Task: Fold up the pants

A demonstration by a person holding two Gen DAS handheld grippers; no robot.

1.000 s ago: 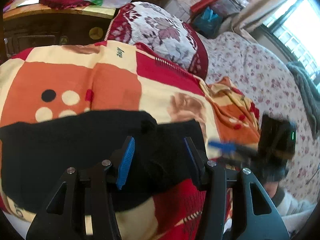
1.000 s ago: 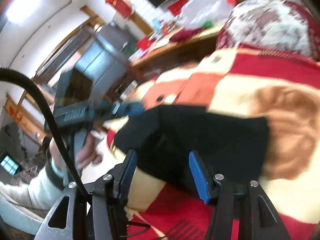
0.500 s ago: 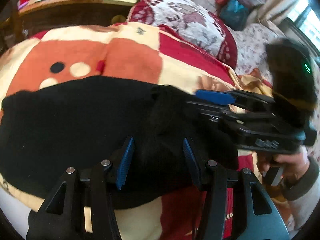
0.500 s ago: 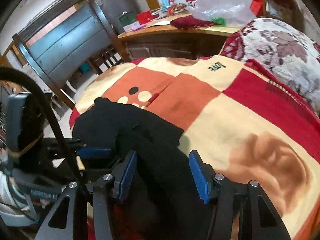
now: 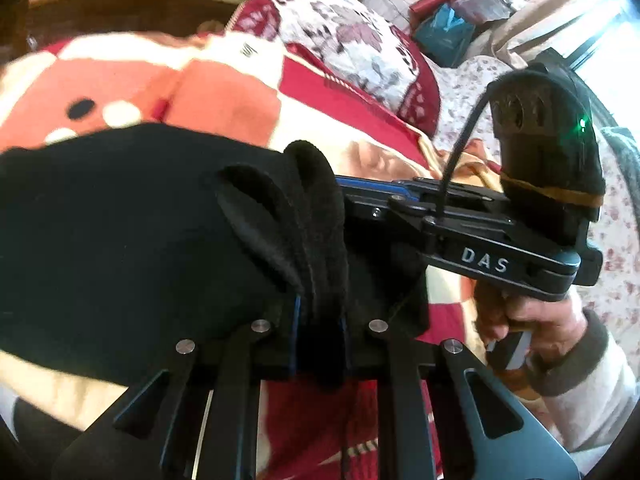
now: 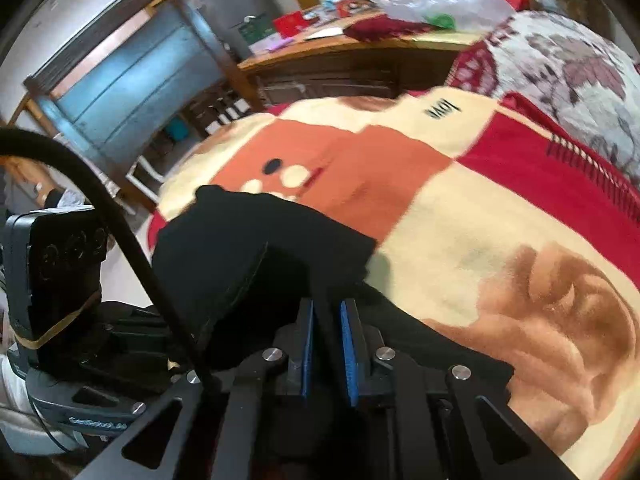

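Observation:
Black pants [image 5: 120,220] lie on a red, orange and cream blanket [image 5: 224,92]. My left gripper [image 5: 320,320] is shut on a bunched fold of the pants' near edge; thick folds of cloth rise between its blue pads. The right gripper's body [image 5: 480,240] shows at the right of the left wrist view, reaching into the same cloth. In the right wrist view my right gripper [image 6: 330,344] is shut on the black pants [image 6: 248,248], with cloth pinched between its blue pads [image 6: 307,344]. The left gripper's body [image 6: 60,300] sits at the left.
A floral pillow [image 5: 352,44] lies at the blanket's far end. A wooden table [image 6: 340,52] with a plastic bag and clutter stands beyond the bed. A chair and blue cabinet [image 6: 132,72] stand at the left. A floral sheet [image 5: 616,200] covers the bed at right.
Both grippers went from open to shut on the pants' edge. The cloth is bunched and lifted between the pads. The two grippers have come close together.

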